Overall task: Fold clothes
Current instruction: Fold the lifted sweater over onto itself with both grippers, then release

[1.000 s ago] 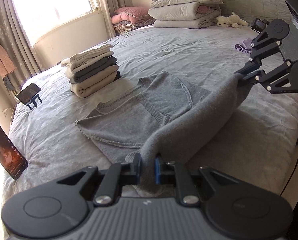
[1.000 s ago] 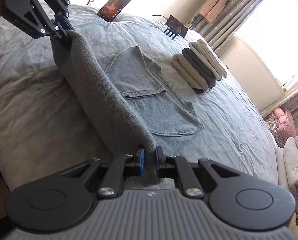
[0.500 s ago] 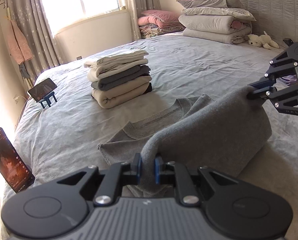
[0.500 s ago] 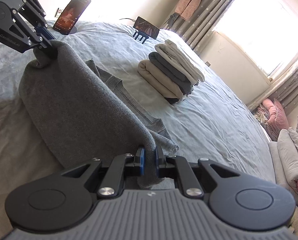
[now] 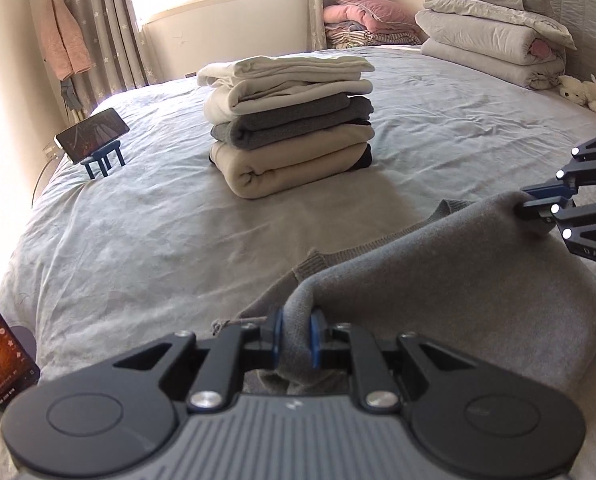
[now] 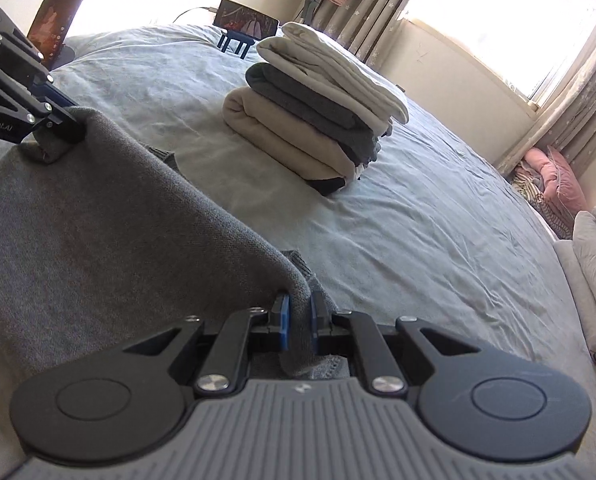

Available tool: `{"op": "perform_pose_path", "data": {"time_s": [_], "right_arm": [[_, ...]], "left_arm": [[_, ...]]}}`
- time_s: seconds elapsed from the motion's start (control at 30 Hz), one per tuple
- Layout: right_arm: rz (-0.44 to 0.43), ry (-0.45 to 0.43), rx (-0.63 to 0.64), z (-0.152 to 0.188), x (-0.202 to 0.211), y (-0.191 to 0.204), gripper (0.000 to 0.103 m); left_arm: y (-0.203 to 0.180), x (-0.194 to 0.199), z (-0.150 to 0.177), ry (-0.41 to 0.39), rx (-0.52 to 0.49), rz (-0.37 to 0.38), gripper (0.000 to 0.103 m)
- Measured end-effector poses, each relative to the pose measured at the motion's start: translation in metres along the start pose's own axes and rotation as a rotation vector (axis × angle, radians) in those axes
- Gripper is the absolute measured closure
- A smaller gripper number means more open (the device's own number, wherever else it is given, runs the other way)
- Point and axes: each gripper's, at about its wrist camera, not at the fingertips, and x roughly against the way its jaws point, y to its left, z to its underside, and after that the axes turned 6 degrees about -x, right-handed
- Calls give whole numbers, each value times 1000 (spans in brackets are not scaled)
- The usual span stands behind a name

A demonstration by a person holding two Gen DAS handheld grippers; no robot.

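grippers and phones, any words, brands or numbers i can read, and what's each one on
"nRobot.AI", start cut off by the frame edge: on the left gripper body, seen from the right wrist.
"D A S": on the right gripper arm, seen from the left wrist.
Near phone: small lines of screen text, too blurred to read.
Far phone on its blue stand: nothing readable.
Small logo on each gripper's grey housing: a mark, no letters.
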Motion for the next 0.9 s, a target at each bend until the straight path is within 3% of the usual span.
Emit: {"op": "perform_pose_path", "data": {"time_s": [0.13, 0.23, 0.27, 0.4, 0.53, 0.67, 0.9], "right_arm": [[22, -14, -63, 8, -21, 2, 88], [70, -50, -94, 12, -24, 1, 69], [78, -60, -108, 12, -20, -2, 67], [68, -109, -156, 12, 3, -19, 67], [37, -151, -183, 9, 18, -24, 67], [-33, -137, -199, 7, 10, -17, 67], [19, -63, -233, 24, -23, -32, 67]], "left_arm": [[2, -23, 7, -7, 28, -52, 69], [9, -23, 8, -39, 69, -85, 62], [12, -19, 8, -50, 93, -89, 62], [19, 8, 6, -135, 139, -125, 62], [17, 24, 2, -179, 155, -66, 63], [-5, 15, 3, -168, 96, -24, 63], [9, -10, 27, -112, 88, -152, 59]]}}
